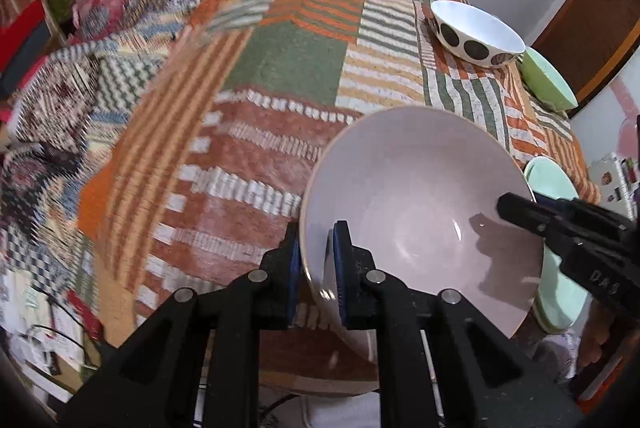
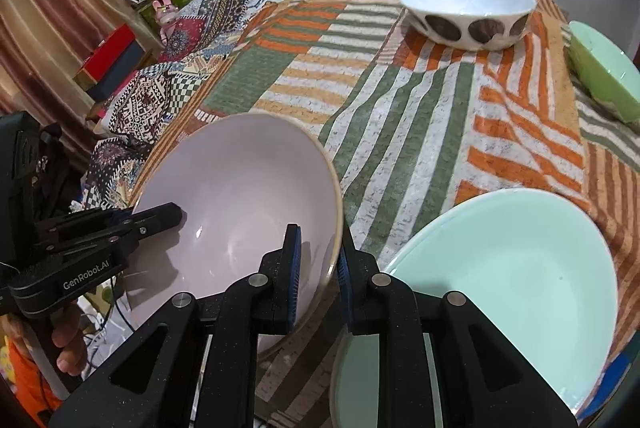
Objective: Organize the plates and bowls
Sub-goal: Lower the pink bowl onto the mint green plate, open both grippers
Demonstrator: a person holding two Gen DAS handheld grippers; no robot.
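A large pale pink bowl (image 1: 420,196) (image 2: 240,180) sits at the near edge of the table, tilted toward me. My left gripper (image 1: 316,268) (image 2: 160,218) is shut on its left rim, one pad inside and one outside the wall. My right gripper (image 2: 318,268) (image 1: 516,210) is shut on the opposite rim in the same way. A mint-green plate (image 2: 520,268) (image 1: 552,180) lies right beside the bowl, which overlaps its edge. Farther back stand a white bowl with dark spots (image 1: 476,28) (image 2: 468,12) and a green bowl (image 1: 548,80) (image 2: 604,80).
A striped patchwork cloth covers the table (image 1: 280,68) (image 2: 400,108). Boxes, a pink toy rabbit (image 2: 166,14) and other clutter crowd the left side beyond the table. A person's hand (image 2: 68,348) grips the left tool's handle. A wooden door (image 1: 592,28) stands at the far right.
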